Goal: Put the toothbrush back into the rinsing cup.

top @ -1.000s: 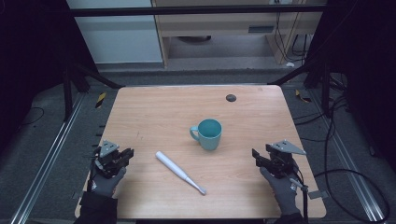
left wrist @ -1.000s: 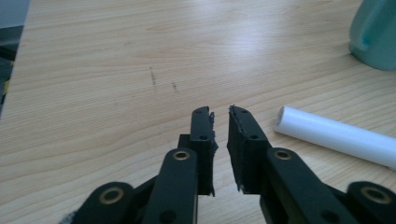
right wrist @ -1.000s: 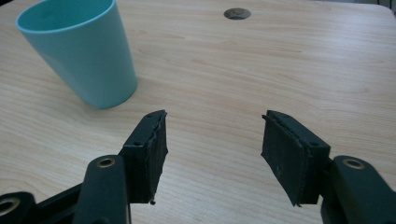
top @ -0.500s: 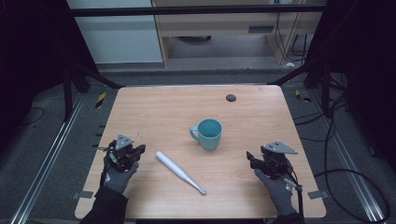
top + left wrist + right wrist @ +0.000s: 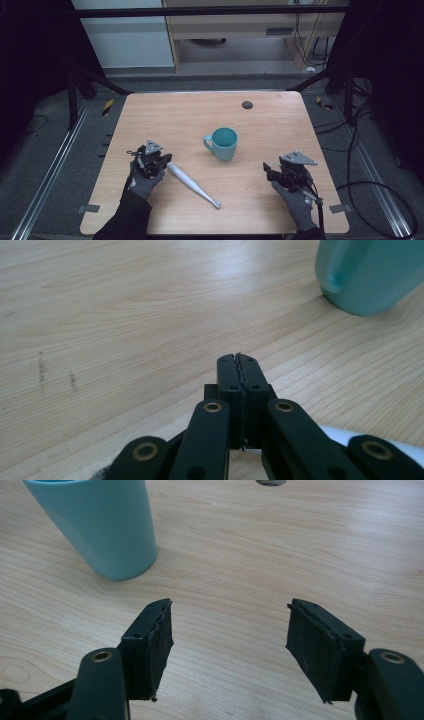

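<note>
A teal mug (image 5: 223, 143) stands upright near the table's middle, handle to the left. A white tapered rod (image 5: 192, 182) lies flat in front of it, thick end toward the left. My left gripper (image 5: 166, 159) sits low beside that thick end, jaws shut with nothing between them; in the left gripper view (image 5: 238, 360) the rod (image 5: 345, 435) lies just right of the jaws and the mug (image 5: 370, 275) is ahead to the right. My right gripper (image 5: 267, 172) is open and empty right of the mug; its view (image 5: 227, 630) shows the mug (image 5: 100, 525) ahead left.
A small dark round disc (image 5: 247, 105) lies near the table's far edge, also at the top of the right gripper view, the disc (image 5: 270, 482). The wooden table (image 5: 280, 130) has bare surface around the mug. Cables and metal rails run along the floor on both sides.
My left gripper has moved forward and to the right, up to the rod's thick end. My right gripper has shifted slightly left. Mug and rod have not moved.
</note>
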### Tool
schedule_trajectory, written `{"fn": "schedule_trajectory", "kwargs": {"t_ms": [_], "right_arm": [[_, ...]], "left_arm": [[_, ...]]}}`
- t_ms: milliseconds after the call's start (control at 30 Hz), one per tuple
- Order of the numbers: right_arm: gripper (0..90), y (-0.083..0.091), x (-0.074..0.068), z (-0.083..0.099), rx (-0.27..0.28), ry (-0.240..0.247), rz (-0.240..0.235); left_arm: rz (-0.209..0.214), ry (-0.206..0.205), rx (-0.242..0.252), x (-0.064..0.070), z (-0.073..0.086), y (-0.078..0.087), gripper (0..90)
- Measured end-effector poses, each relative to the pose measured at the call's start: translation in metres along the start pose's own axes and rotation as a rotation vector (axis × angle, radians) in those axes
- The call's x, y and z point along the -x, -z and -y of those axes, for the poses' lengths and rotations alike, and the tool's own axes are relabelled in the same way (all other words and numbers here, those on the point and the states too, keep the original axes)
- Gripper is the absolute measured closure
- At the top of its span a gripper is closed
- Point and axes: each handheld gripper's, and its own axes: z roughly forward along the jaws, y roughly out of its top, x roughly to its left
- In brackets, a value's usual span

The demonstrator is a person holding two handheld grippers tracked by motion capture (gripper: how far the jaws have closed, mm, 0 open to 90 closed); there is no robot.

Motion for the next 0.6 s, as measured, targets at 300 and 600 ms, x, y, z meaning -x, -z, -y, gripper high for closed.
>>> {"fn": "schedule_trajectory", "kwargs": {"t_ms": [300, 600], "right_arm": [[34.4, -0.002, 0.001, 0.001, 0.000, -0.002, 0.000], [34.3, -0.003, 0.003, 0.001, -0.003, -0.002, -0.001]], "left_arm": [[0.029, -0.024, -0.040, 0.002, 0.002, -0.013, 89.9], [0.046, -0.043, -0.065, 0.004, 0.004, -0.018, 89.9]]}}
